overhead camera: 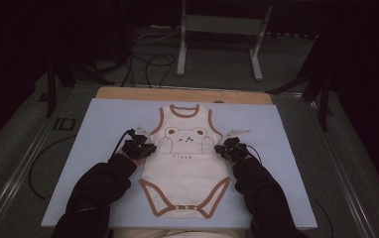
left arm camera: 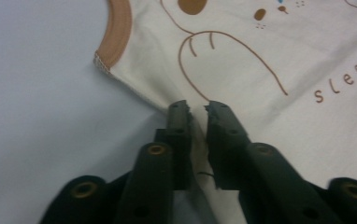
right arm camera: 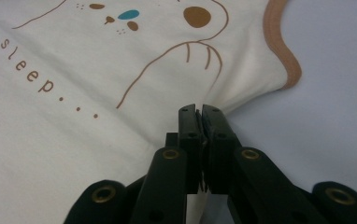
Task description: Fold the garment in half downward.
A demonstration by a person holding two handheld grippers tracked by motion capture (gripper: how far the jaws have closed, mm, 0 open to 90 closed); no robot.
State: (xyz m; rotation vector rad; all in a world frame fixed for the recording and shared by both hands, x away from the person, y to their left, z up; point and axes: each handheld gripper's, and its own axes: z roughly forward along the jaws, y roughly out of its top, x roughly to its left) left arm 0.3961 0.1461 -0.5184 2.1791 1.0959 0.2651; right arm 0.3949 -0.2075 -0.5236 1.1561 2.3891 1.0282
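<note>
A cream baby bodysuit (overhead camera: 185,171) with brown trim and a bear print lies flat, face up, on a light blue board (overhead camera: 103,124). My left gripper (overhead camera: 140,147) is at its left side seam, just below the armhole. In the left gripper view the gripper (left arm camera: 197,109) is shut on a pinched fold of the bodysuit (left arm camera: 260,70). My right gripper (overhead camera: 228,148) is at the opposite side seam. In the right gripper view that gripper (right arm camera: 199,112) is shut tight on the edge of the bodysuit (right arm camera: 97,116) under the brown armhole trim (right arm camera: 284,56).
The blue board lies on a wooden table whose far edge (overhead camera: 182,94) shows behind it. Beyond, on the floor, stand a metal frame's legs (overhead camera: 181,54) and loose cables (overhead camera: 150,62). Bare board (left arm camera: 36,93) flanks the garment on both sides.
</note>
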